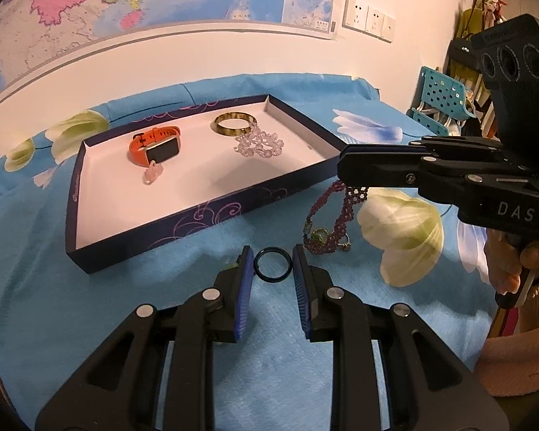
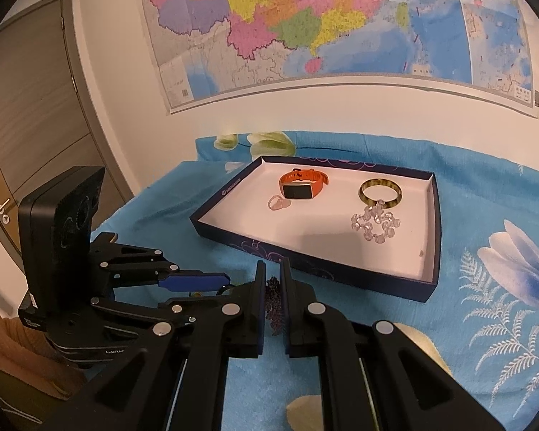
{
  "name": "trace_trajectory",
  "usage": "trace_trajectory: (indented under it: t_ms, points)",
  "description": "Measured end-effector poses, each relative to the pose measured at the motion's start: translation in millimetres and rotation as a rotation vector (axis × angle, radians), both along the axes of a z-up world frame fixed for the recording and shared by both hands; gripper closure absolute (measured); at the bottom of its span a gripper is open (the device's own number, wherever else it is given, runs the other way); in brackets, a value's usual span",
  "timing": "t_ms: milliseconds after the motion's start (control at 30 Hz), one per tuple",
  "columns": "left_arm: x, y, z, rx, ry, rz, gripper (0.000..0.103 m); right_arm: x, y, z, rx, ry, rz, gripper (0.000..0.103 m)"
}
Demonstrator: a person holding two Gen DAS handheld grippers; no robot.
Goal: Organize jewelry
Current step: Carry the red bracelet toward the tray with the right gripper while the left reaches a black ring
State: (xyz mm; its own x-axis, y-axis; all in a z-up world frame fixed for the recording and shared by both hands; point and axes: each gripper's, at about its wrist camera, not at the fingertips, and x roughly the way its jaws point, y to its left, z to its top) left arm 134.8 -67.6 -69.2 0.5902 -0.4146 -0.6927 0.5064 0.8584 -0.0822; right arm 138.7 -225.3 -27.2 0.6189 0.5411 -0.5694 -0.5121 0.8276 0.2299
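Four pieces are already lying in the tray point(image 1: 204, 215). The right gripper point(image 2: 272, 309) is pinching the purple beaded necklace point(image 1: 336, 215) just beside the tray's near edge; the left gripper point(image 1: 272, 274) is straddling the dark ring point(image 1: 272, 265) on the blue cloth point(image 1: 125, 305), fingers apart.

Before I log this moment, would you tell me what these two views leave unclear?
- Left wrist view: the right gripper covers the top of the purple beaded necklace, so the grip itself is hidden.
- Right wrist view: only a strip of necklace shows between the right gripper's fingers; its pendant is hidden.
- Right wrist view: the left gripper hides the dark ring.
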Motion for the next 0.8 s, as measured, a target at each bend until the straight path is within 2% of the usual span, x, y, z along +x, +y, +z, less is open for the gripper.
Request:
trace_trajectory:
  t_ms: [800]
  points:
    - [32,26,28,-0.031,-0.073,0.084,0.08,34,-7,38,0.01,-0.098,-0.043,0.097]
